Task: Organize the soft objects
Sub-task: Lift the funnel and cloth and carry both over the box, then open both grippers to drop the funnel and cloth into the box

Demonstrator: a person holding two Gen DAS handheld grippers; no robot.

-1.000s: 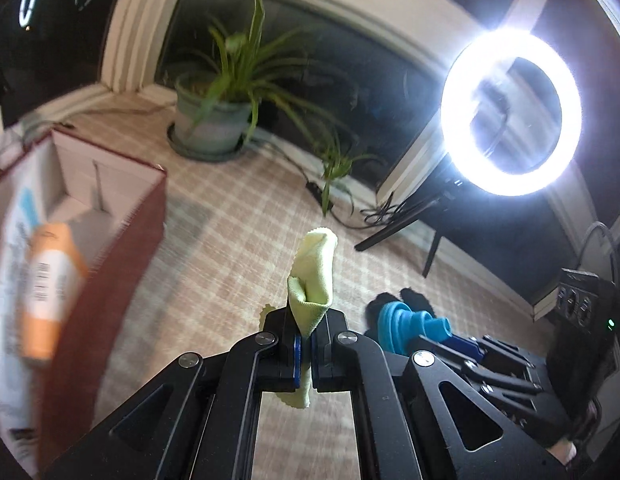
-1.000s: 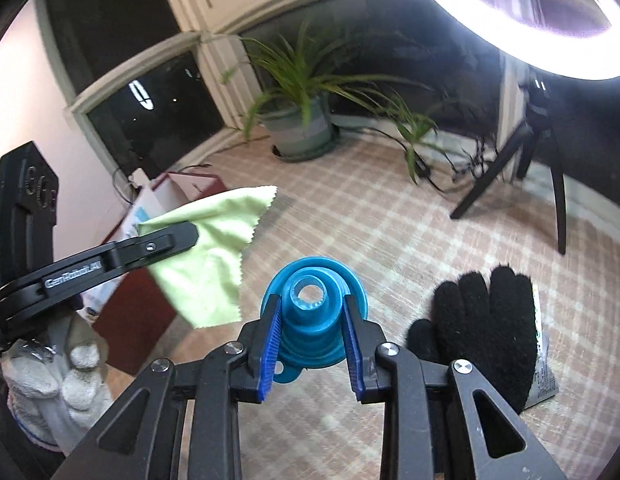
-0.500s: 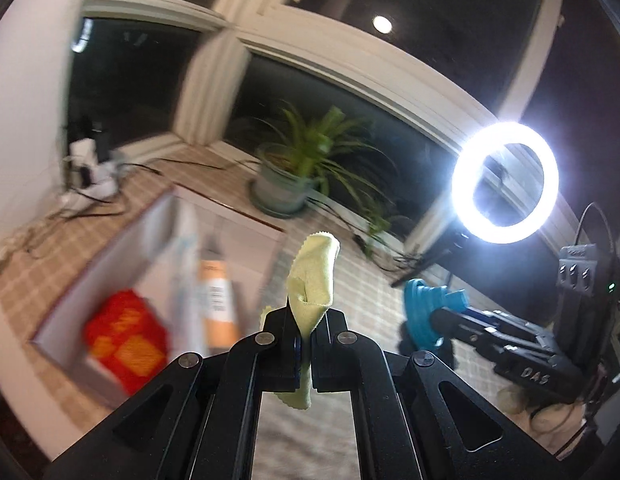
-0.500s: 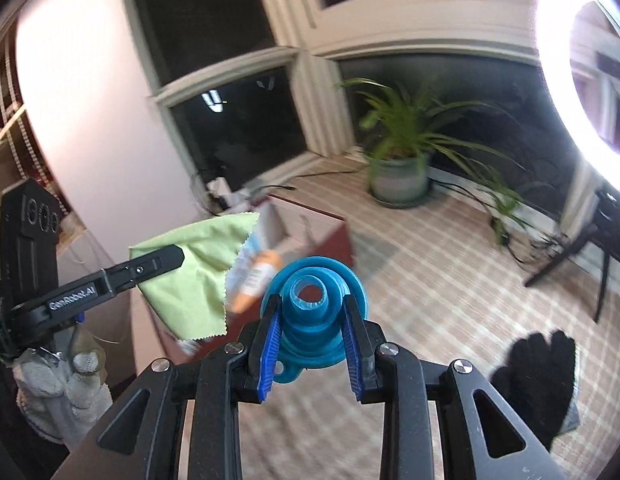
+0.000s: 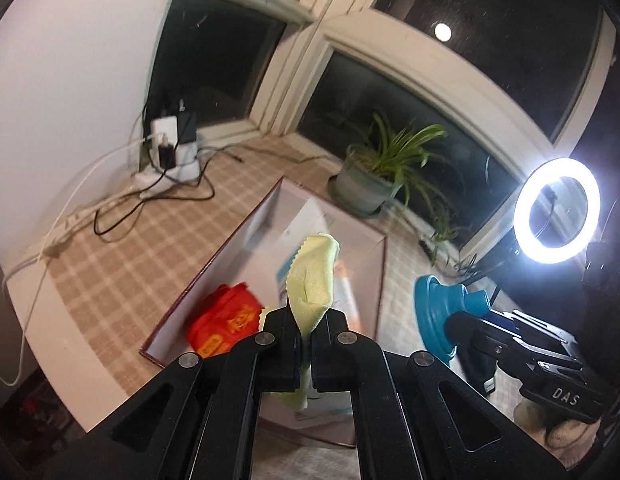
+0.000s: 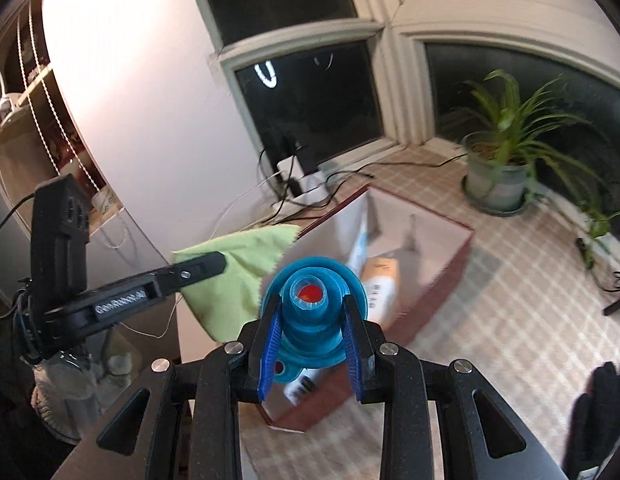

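The left claw (image 5: 306, 344) is clamped on a pale green cloth (image 5: 313, 280), and the right claw (image 6: 310, 332) on a blue ribbed funnel (image 6: 313, 304). Both are held above the open box (image 5: 383, 264) near the tabletop's (image 5: 122, 256) corner, seemingly for dropping in. The cloth is bunched upright, its edge zigzag-cut.

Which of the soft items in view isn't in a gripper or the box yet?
The black glove, lying on the checked cloth at the right wrist view's lower right. The yellow-green cloth is in the left gripper, the blue funnel in the right gripper.
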